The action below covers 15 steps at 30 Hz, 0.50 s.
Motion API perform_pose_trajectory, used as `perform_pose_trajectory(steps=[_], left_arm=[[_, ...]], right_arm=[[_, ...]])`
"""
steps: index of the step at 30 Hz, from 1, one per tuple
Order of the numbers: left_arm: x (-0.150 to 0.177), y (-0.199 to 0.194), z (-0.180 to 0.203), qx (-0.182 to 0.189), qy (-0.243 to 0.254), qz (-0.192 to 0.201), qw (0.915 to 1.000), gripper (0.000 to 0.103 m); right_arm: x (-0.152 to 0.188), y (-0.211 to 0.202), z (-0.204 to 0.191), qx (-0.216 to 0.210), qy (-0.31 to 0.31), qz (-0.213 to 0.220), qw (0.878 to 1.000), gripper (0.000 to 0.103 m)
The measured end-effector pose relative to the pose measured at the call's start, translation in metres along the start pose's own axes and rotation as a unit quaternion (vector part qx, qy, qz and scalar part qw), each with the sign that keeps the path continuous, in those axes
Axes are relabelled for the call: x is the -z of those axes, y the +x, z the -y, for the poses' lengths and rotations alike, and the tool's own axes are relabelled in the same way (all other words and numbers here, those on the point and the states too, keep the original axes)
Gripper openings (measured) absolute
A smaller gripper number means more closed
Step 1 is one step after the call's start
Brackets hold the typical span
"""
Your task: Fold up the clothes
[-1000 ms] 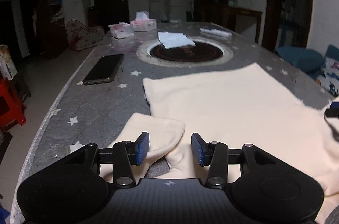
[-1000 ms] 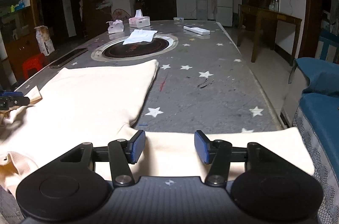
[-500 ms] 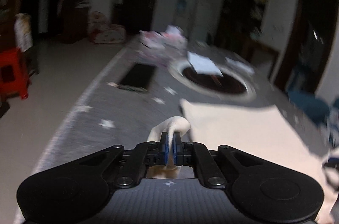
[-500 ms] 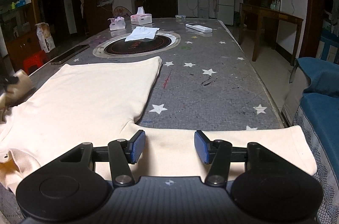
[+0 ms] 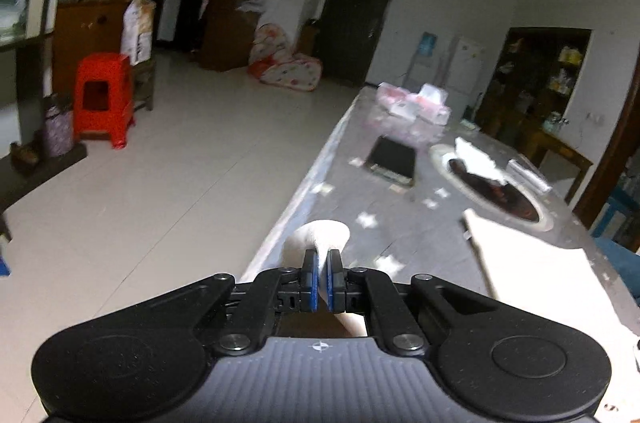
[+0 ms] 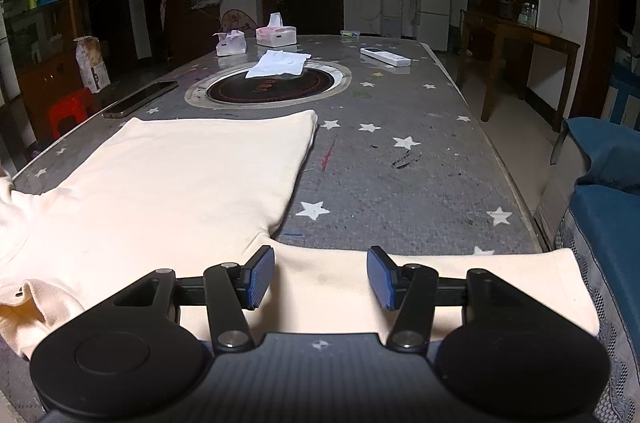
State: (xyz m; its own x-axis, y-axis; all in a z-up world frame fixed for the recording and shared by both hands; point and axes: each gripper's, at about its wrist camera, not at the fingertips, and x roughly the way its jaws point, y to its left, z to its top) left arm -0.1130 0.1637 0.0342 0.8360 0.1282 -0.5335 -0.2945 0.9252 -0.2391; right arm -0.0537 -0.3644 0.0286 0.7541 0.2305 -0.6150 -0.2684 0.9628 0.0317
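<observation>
Jaws of the left gripper pinch a sleeve to fold it; the right gripper waits half open above the shirt.

Cream shirt on a grey table patterned with white stars.

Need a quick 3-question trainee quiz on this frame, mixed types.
1. True or false: the left tool is shut on the cream shirt's sleeve.
2. The right tool is: A) shut on cloth B) open above the other sleeve C) holding the phone.
3. Fill in: a white cloth lies on the round ____ in the table.

Key: 1 true; 2 B; 3 hotplate.
</observation>
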Motion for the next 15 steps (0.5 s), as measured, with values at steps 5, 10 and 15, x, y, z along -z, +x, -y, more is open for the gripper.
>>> perform_pose_trajectory(steps=[5,10,15], left_arm=[[0.011,0.009,-0.011,-0.053,0.011,-0.029,0.9981,0.006],[0.003,0.006,-0.006,-0.069,0.019,-0.014,0.9973,0.009],[-0.004,0.013,0.020,-0.028,0.060,-0.016,0.9977,0.009]], right_arm=[[-0.002,0.000,-0.003,-0.001,-0.005,-0.001,1.000,0.052],[-0.005,-0.003,-0.003,0.002,-0.007,0.003,1.000,0.053],[-0.006,-0.004,-0.002,0.002,-0.004,0.004,1.000,0.053]])
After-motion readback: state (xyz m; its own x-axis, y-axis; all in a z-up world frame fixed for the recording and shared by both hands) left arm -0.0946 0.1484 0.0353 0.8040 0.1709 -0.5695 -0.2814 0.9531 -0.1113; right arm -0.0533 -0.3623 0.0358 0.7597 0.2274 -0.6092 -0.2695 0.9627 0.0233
